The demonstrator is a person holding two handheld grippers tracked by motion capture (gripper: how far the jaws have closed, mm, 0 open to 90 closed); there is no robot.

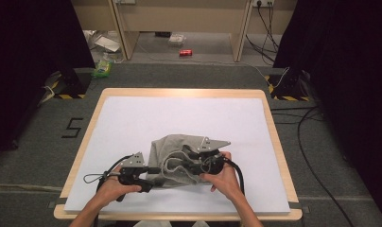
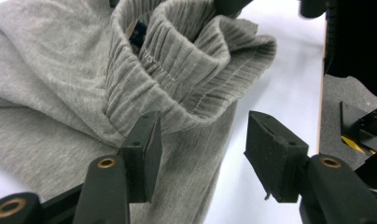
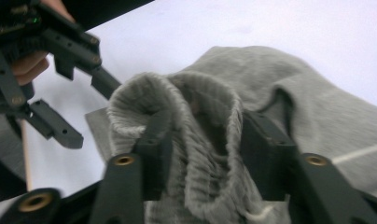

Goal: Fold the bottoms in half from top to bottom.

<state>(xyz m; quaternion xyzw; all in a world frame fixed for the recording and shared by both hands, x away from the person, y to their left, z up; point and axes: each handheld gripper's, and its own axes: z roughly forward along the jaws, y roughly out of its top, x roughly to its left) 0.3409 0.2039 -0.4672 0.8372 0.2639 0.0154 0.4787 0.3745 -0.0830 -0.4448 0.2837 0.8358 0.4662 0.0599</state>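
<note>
One desk [image 1: 132, 113] carries one grey garment [image 1: 172, 146], bunched at its near middle. Two claws work it: the right claw [image 3: 203, 154] pinches the ribbed waistband [image 3: 200, 121], while the left claw [image 2: 200, 154] stands spread beside the cloth. Best to bring the left onto that band before pulling anything apart.

Grey garment [image 2: 51, 70]: soft matt knit cloth, ribbed waistband [image 2: 196, 60]; table [image 1: 279, 142]: pale wood rim, matt white top.
</note>
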